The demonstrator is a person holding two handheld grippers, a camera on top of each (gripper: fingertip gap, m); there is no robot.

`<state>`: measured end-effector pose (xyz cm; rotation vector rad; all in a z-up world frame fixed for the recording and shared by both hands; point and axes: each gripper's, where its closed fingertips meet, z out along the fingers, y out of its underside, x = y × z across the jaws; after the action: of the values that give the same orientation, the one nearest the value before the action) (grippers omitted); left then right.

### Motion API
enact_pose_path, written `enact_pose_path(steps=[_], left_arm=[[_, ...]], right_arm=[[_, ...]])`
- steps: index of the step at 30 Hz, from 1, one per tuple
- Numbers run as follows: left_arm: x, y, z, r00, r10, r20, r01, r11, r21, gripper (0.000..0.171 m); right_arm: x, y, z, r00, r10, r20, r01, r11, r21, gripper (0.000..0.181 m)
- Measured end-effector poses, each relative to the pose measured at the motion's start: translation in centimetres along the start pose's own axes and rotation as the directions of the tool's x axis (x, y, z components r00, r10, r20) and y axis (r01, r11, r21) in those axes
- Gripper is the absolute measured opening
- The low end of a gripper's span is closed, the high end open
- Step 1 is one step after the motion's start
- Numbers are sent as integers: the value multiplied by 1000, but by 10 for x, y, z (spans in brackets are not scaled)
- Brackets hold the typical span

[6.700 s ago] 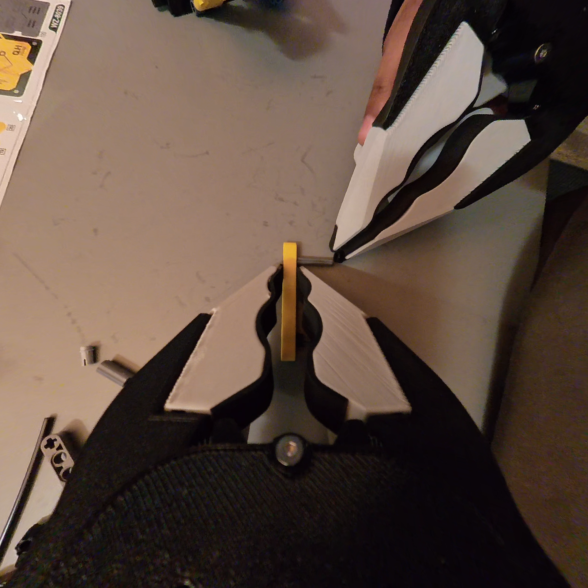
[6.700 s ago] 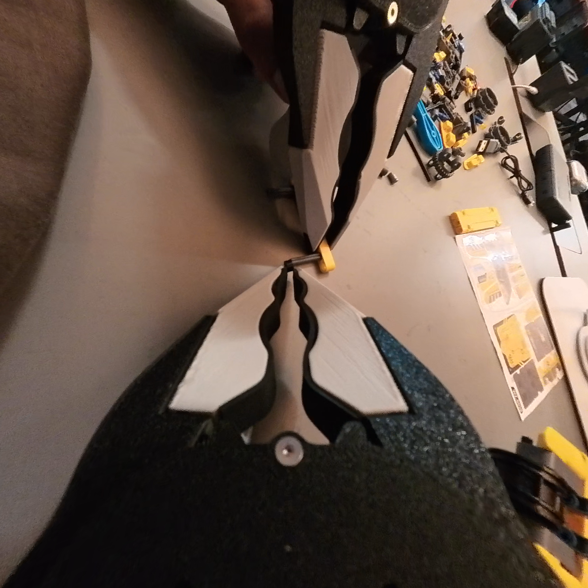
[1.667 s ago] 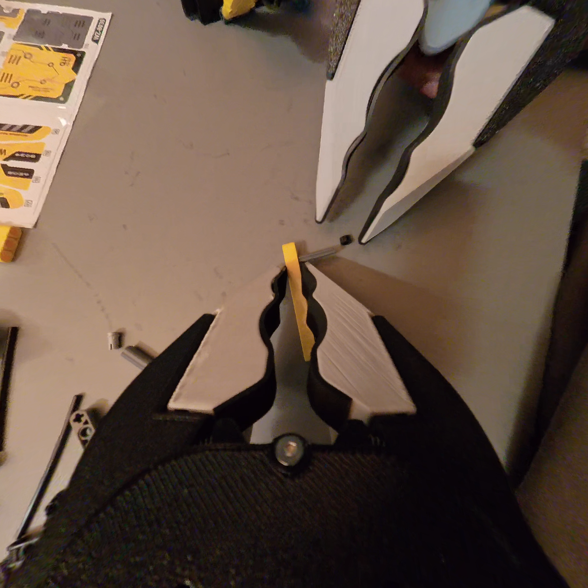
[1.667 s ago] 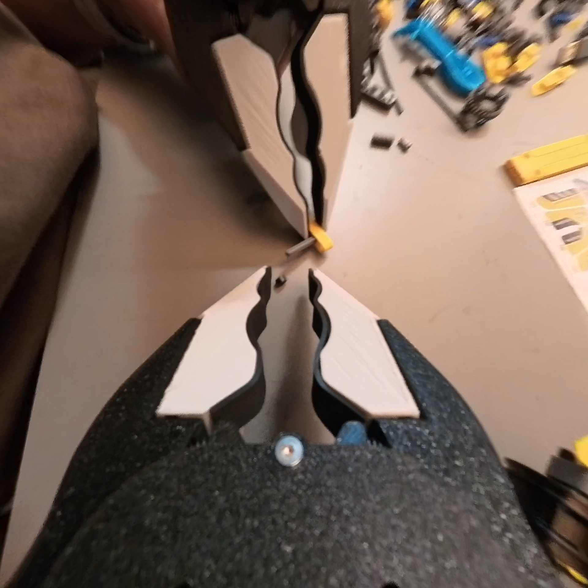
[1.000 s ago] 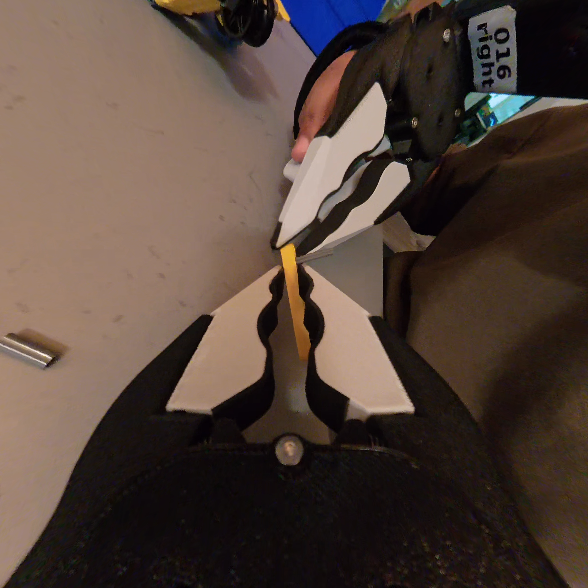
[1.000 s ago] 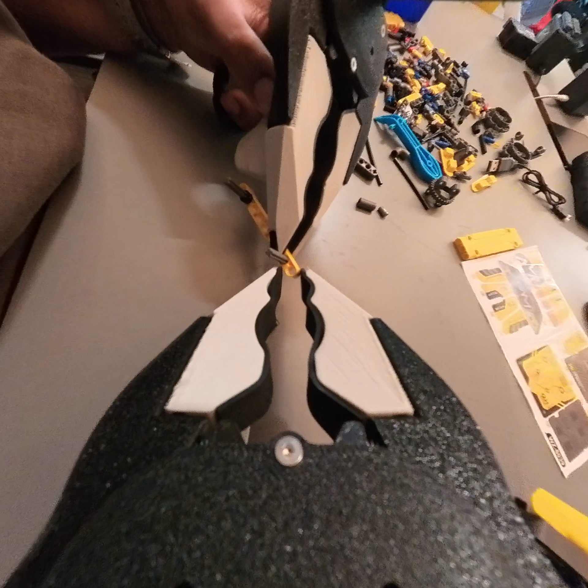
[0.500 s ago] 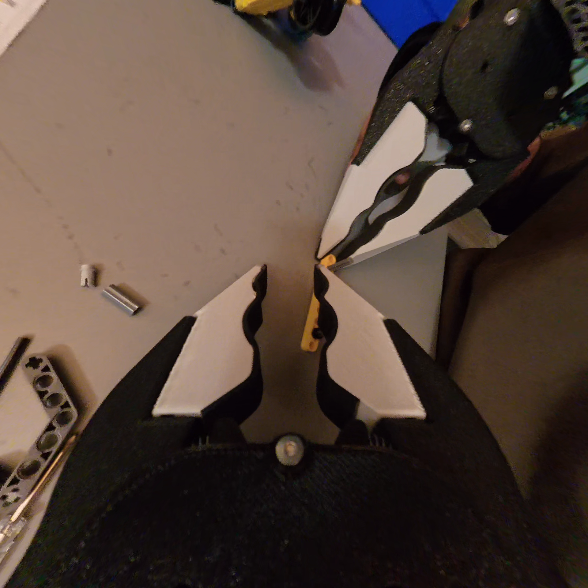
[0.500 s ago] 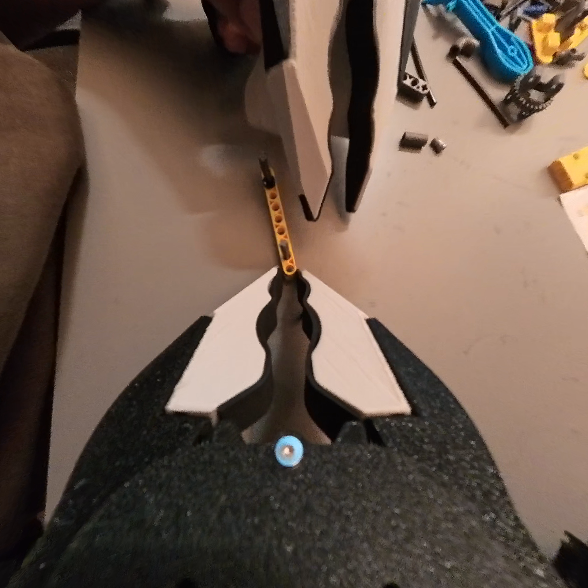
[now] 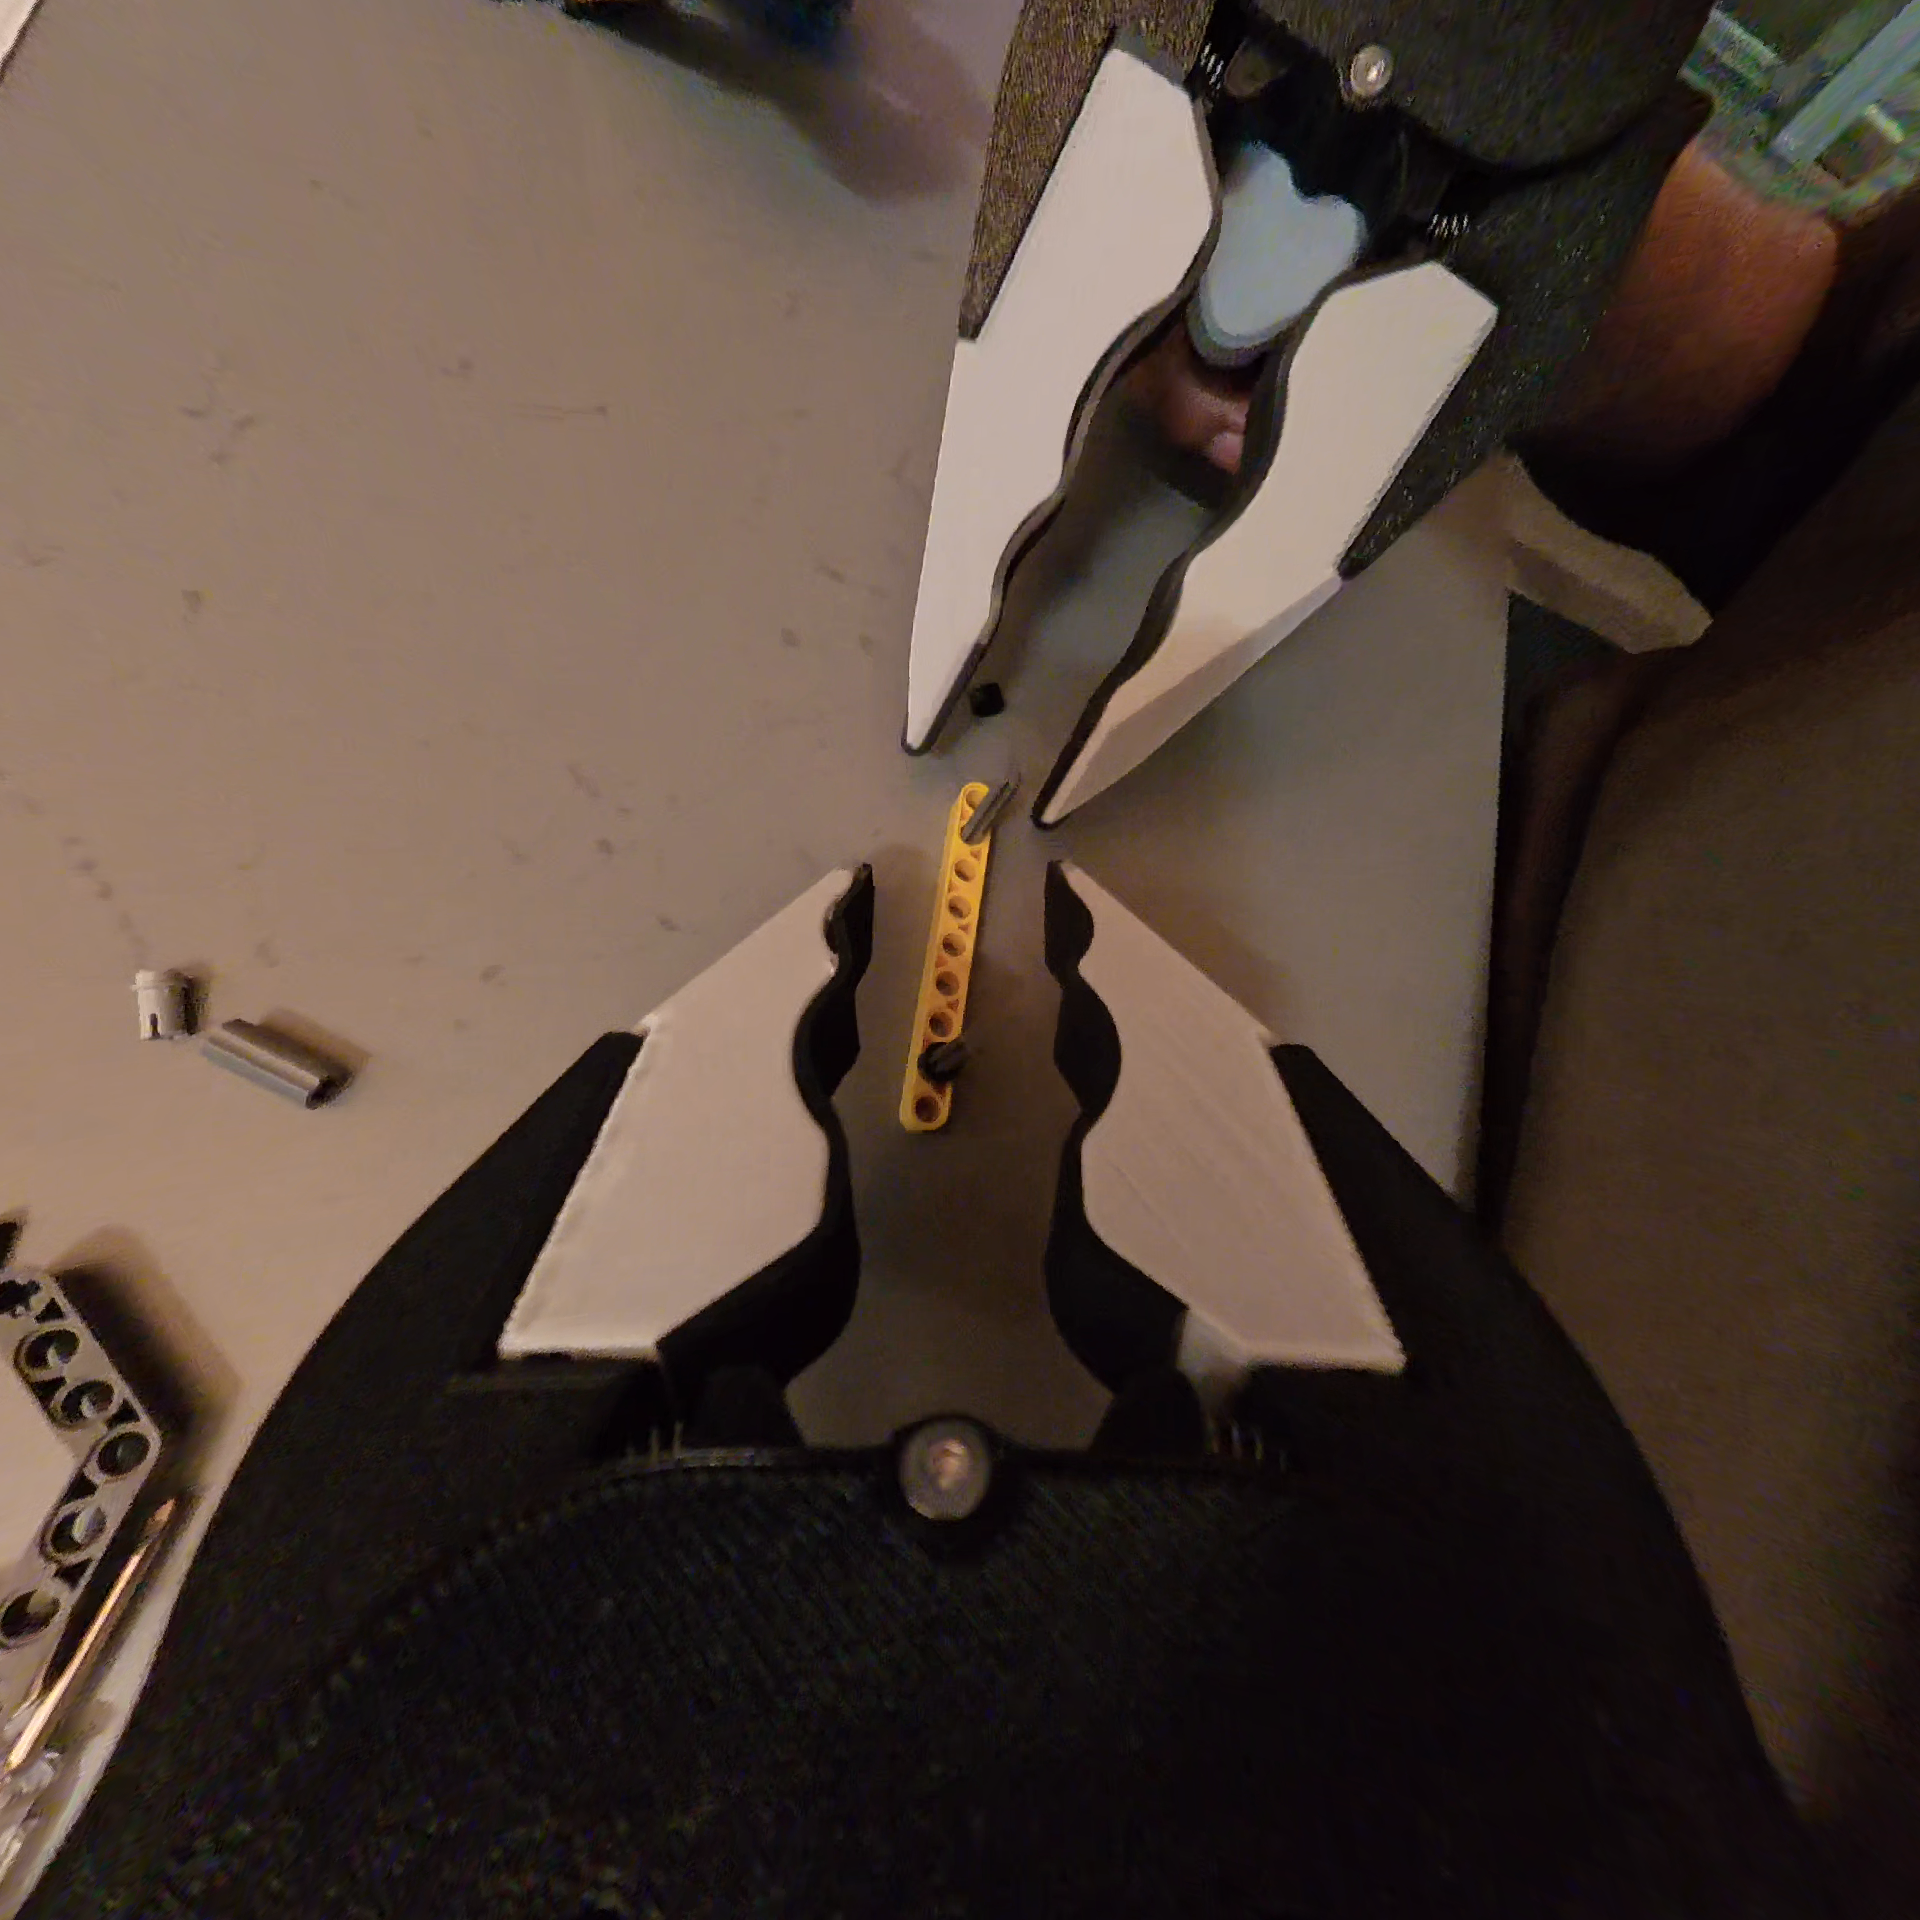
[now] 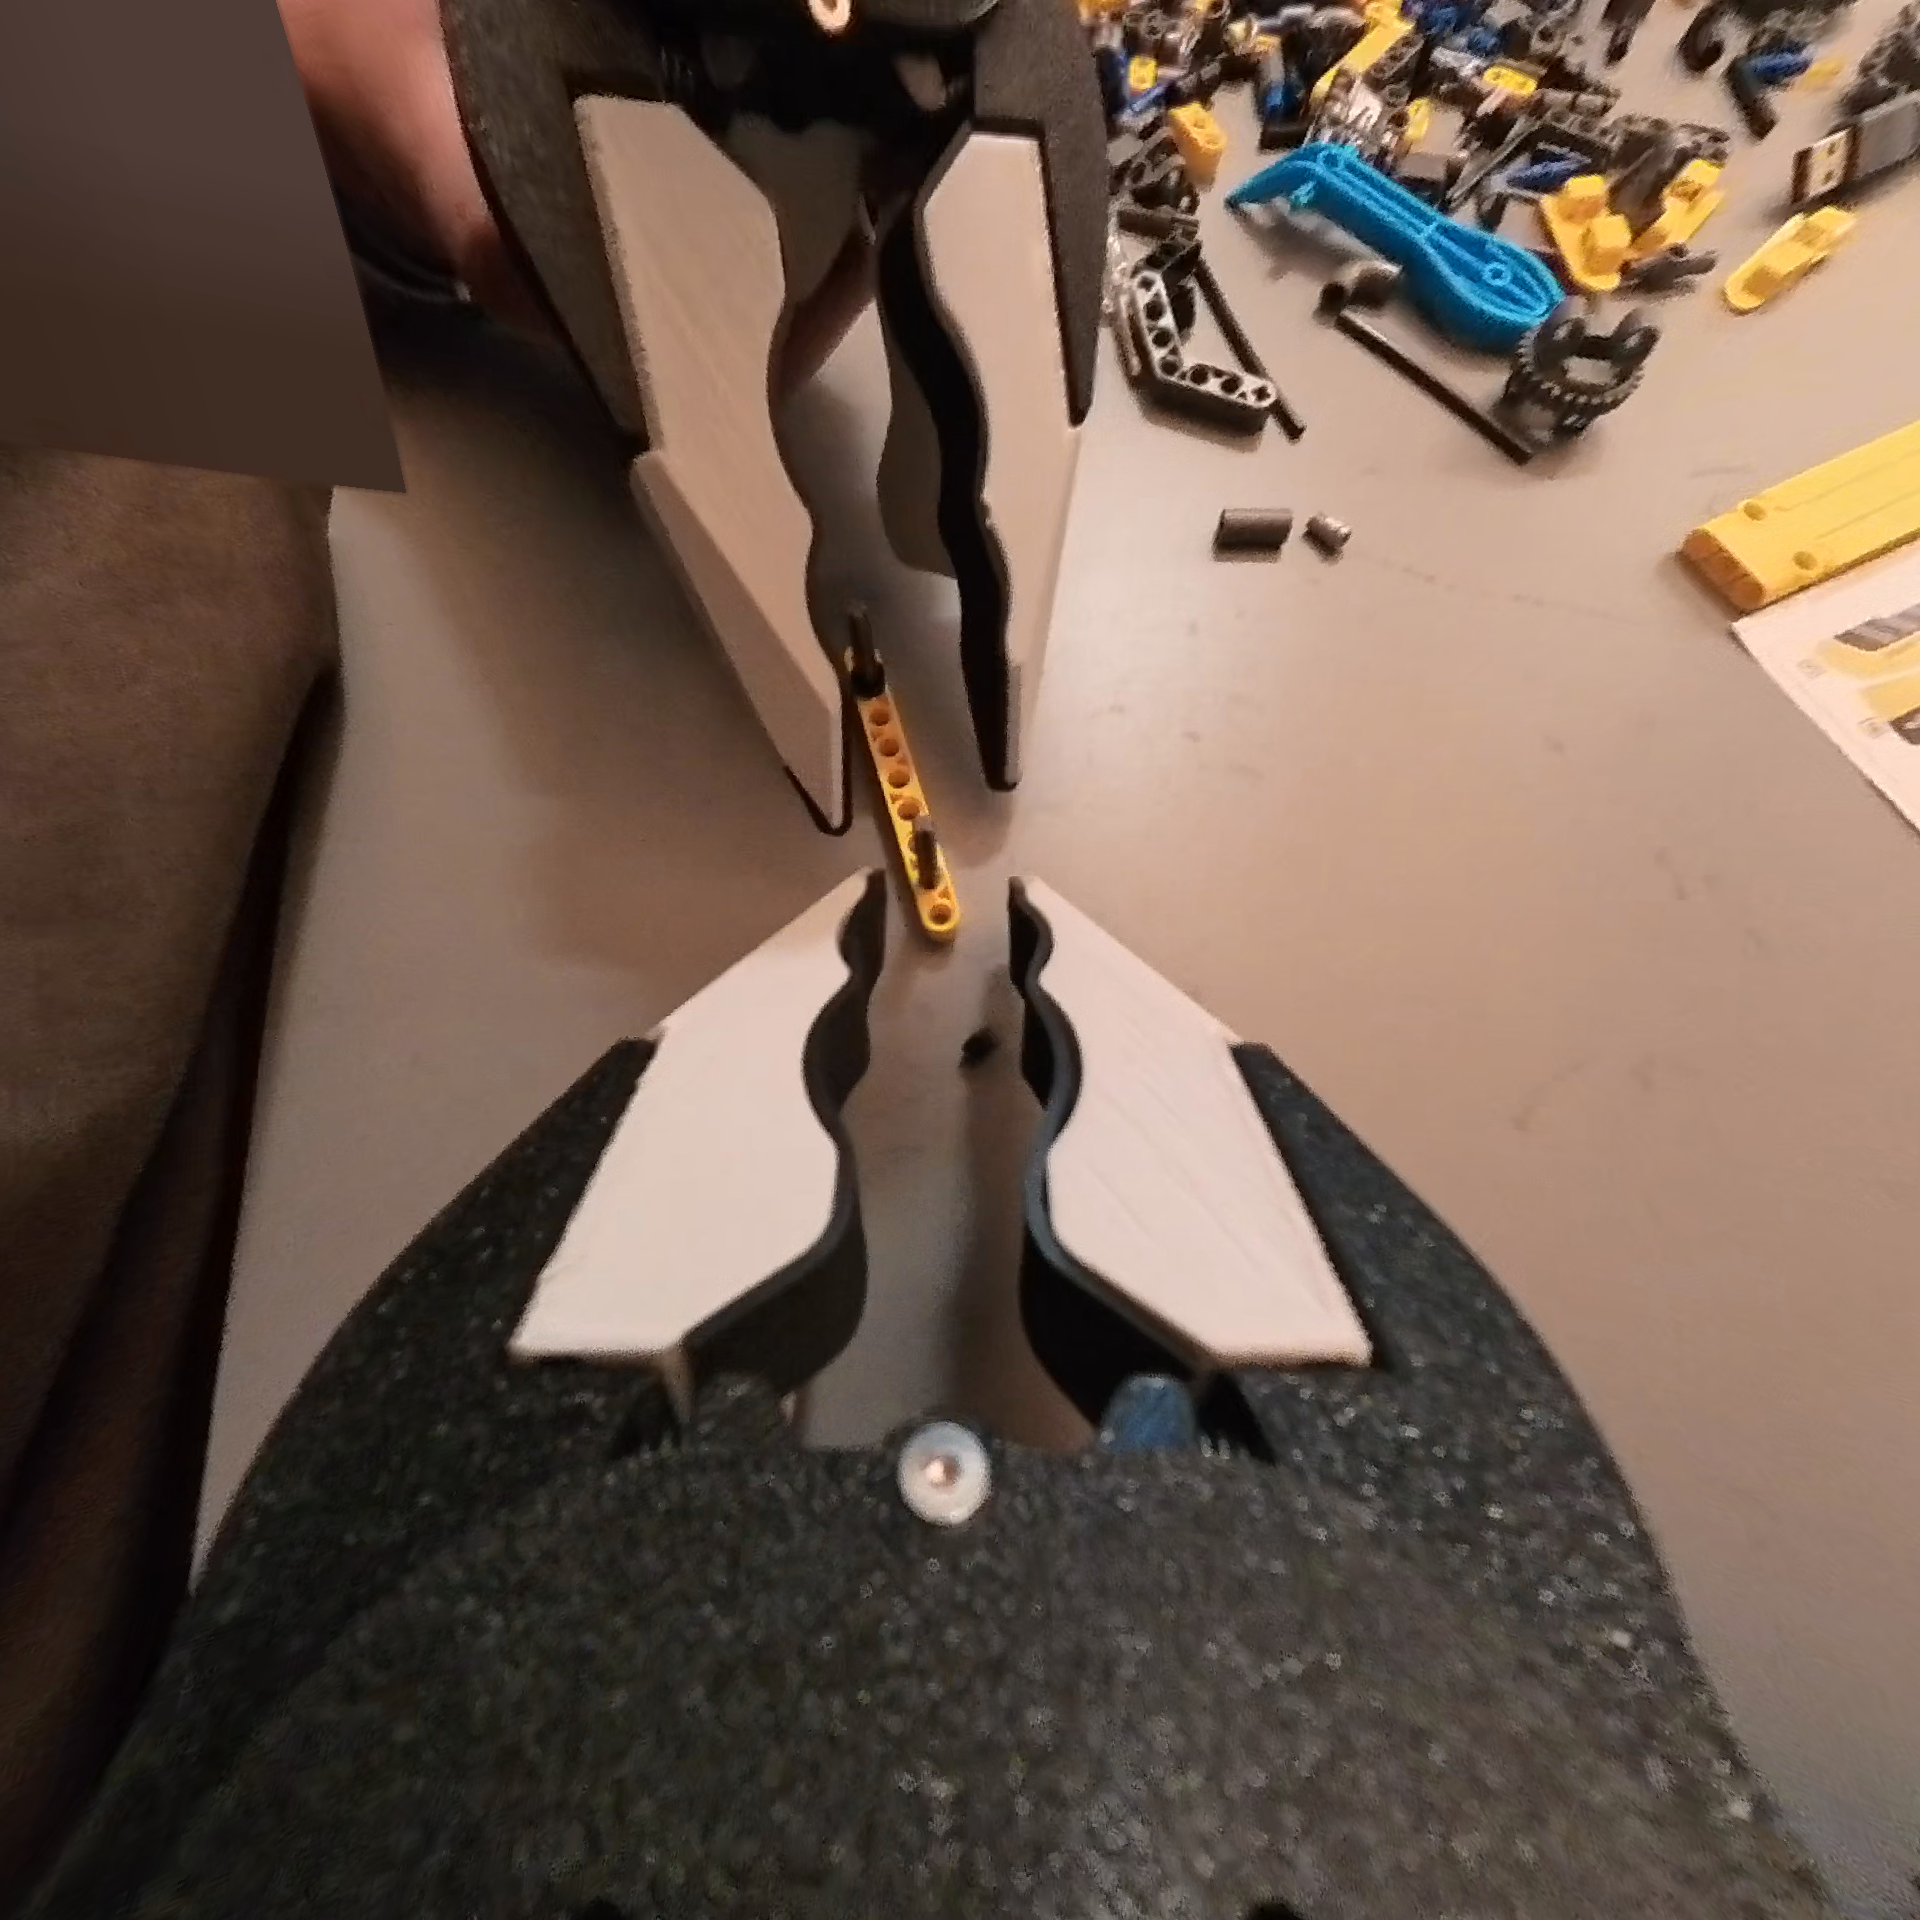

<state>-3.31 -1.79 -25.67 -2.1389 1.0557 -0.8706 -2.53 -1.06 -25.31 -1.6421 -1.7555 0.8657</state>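
I had both tools released over the grey tabletop (image 9: 416,520), and the yellow perforated beam (image 9: 948,966) lay flat on it, held by neither. My left gripper (image 9: 954,883) stood with its jaws spread to either side of the beam, so the beam ran lengthwise up the gap between them without touching either finger, as far as I could tell. My right gripper (image 10: 940,894) faced it from the beam's far end, jaws likewise apart and empty, its tips just beyond that end. A short dark pin (image 9: 942,1060) sat in a hole near the end of the beam closest to my left tool, and a grey axle (image 9: 992,805) stuck out at a slant from the opposite end; I judged that was why the beam rested slightly askew. A tiny black piece (image 9: 987,698) lay loose just past the axle end, between the right tool's fingers. To the left of the beam sat a grey sleeve (image 9: 272,1062) and a small pale connector (image 9: 161,1003), well apart from it, and in the right wrist view a heap of yellow, blue and black building parts (image 10: 1455,208) lay farther out.
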Motion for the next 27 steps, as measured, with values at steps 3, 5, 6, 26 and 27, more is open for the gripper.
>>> enact_pose_path(steps=[3, 5, 6, 26, 27], left_arm=[[0, 2, 2, 1000, 4, 4, -4, 1000, -15, 31], [-1, 4, 3, 1000, 12, 15, -11, 1000, -29, 28], [-1, 4, 4, 1000, 16, 20, -16, 999, -37, 26], [-5, 6, 6, 998, 30, 61, -26, 998, -54, 7], [-5, 6, 6, 998, 31, 62, -28, 998, -54, 7]], right_arm=[[2, -8, -3, 1000, -5, -19, 6, 1000, 29, 21], [-3, -12, -2, 1000, -6, 5, 5, 999, 49, 18], [-6, -12, -1, 1000, -6, 18, 5, 999, 52, 18], [2, -5, 1, 997, -52, -55, 53, 999, 11, 15], [2, -6, 1, 997, -54, -58, 55, 998, 17, 18]])
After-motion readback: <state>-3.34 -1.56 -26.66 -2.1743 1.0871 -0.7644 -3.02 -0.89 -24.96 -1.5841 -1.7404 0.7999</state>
